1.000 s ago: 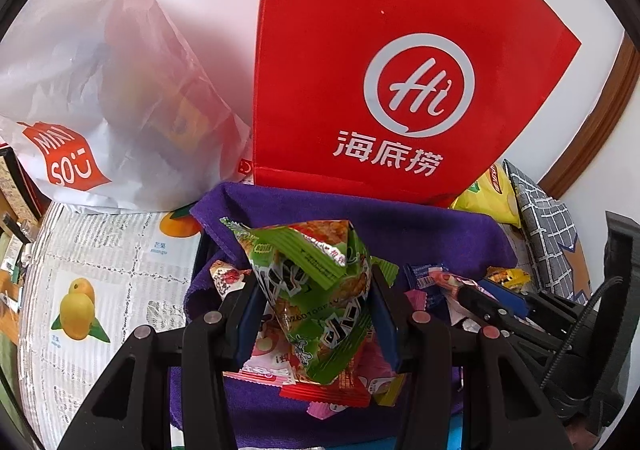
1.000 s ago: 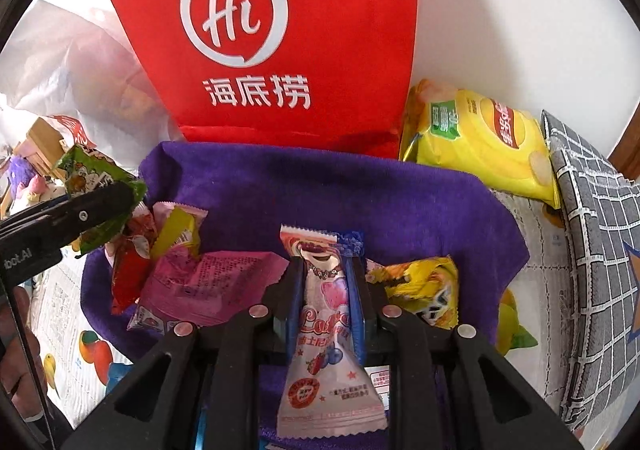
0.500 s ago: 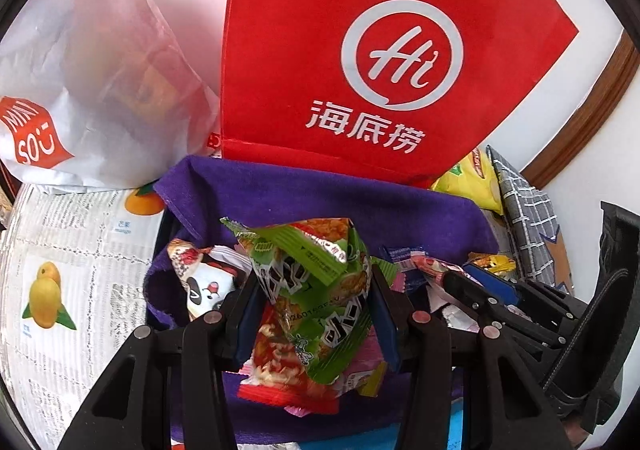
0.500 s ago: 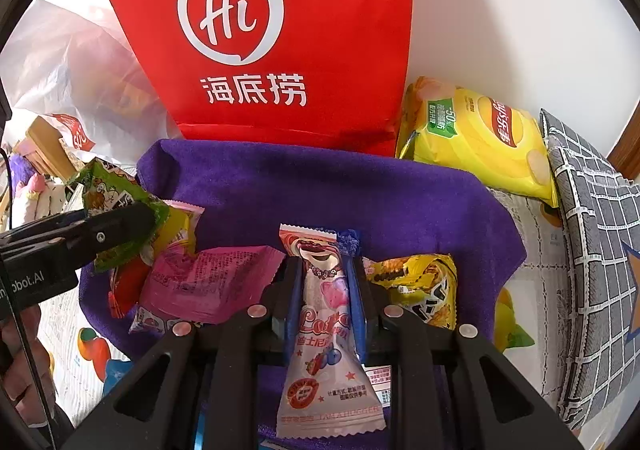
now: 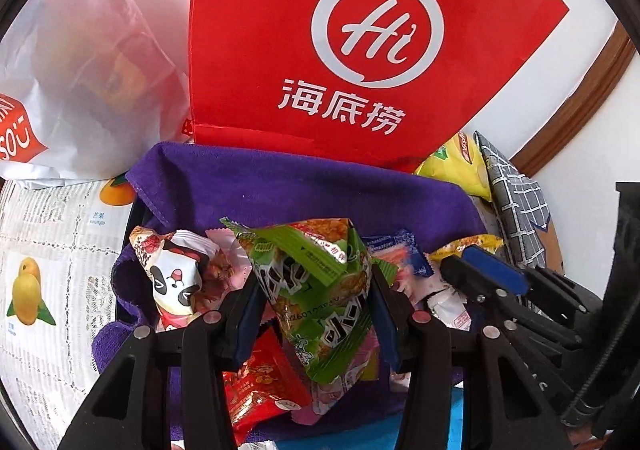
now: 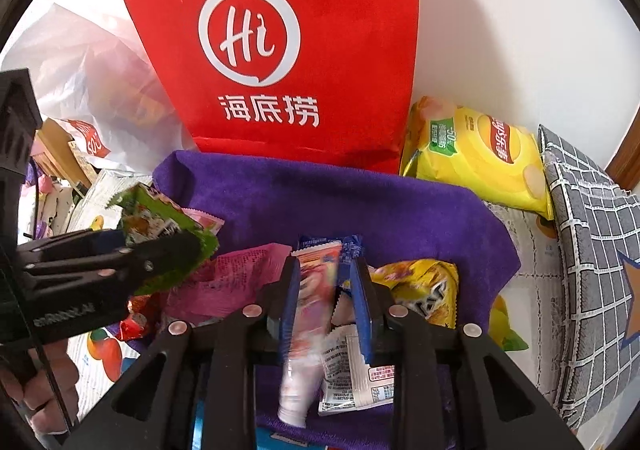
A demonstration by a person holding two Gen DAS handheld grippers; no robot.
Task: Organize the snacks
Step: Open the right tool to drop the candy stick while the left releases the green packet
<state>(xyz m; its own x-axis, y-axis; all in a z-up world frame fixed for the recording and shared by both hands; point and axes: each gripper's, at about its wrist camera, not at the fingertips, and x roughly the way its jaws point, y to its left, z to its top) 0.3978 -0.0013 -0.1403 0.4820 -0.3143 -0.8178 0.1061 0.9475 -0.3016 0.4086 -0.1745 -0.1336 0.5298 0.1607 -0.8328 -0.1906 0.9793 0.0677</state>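
My left gripper [image 5: 314, 290] is shut on a green snack packet [image 5: 320, 270] and holds it upright over the purple cloth-lined basket [image 5: 280, 185]. The right wrist view shows that gripper [image 6: 168, 246] and its green packet [image 6: 148, 217] at the basket's left side. My right gripper [image 6: 325, 270] hangs over the basket's middle and its jaws are opening. A pink-and-white candy packet [image 6: 308, 290] is between them, blurred, leaning on the left pad with a gap at the right pad. Loose packets lie below: panda-print [image 5: 176, 282], red [image 5: 256, 382], yellow [image 6: 424, 286], pink [image 6: 236, 274].
A tall red paper bag [image 6: 280, 49] stands right behind the basket against the white wall. To its left slumps a white plastic bag [image 5: 80, 69]; at its right lie a yellow chips bag [image 6: 472, 153] and a grey checked cloth [image 6: 592, 250]. A fruit-print tablecloth [image 5: 48, 250] covers the table.
The left gripper has moved further over the basket with the green packet, and a panda-print packet has come into view. The right jaws have widened and the pink candy packet has tipped and blurred.
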